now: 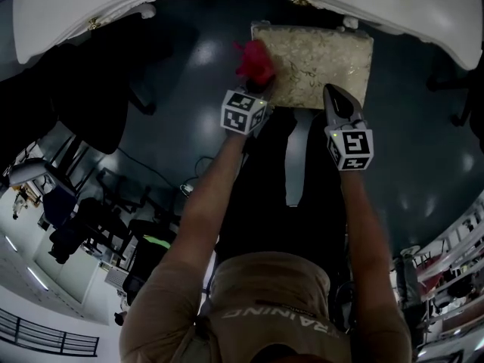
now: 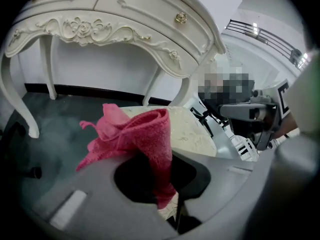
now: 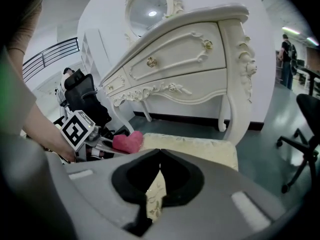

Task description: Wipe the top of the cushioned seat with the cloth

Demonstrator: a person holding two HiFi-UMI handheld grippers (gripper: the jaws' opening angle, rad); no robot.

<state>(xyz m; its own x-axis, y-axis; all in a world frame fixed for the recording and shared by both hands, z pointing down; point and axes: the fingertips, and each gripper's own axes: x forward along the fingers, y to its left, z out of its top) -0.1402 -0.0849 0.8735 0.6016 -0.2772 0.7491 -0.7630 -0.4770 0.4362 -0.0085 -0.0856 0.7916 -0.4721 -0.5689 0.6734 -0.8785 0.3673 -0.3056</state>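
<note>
1. In the head view, seen from above, the cushioned seat (image 1: 321,59) is a pale, patterned square on a dark floor (image 1: 189,74), just in front of a white dressing table (image 1: 76,6). The red cloth (image 1: 255,61) lies at the seat's left edge. This view does not show how the fingers stand.
2. The left gripper view shows it for the left gripper (image 2: 167,204): the fingers (image 2: 210,184) are closed on the cloth (image 2: 145,134). The cloth goes down between them, and the rest is bunched up above them, over the left part of the seat (image 2: 192,131).
3. The right gripper view shows the right gripper (image 3: 160,156) with its fingers (image 3: 75,199) closed on each other and nothing between them. They point at the near edge of the seat (image 3: 200,146); I cannot tell if they touch it. The cloth (image 3: 127,141) is to their left, apart from them, beside the left gripper (image 3: 107,145).
4. Only the gripper views show the table's drawers (image 3: 180,51) and curved legs (image 2: 15,99). Only the right gripper view shows the round mirror (image 3: 150,6) and an office chair (image 3: 305,129).
</note>
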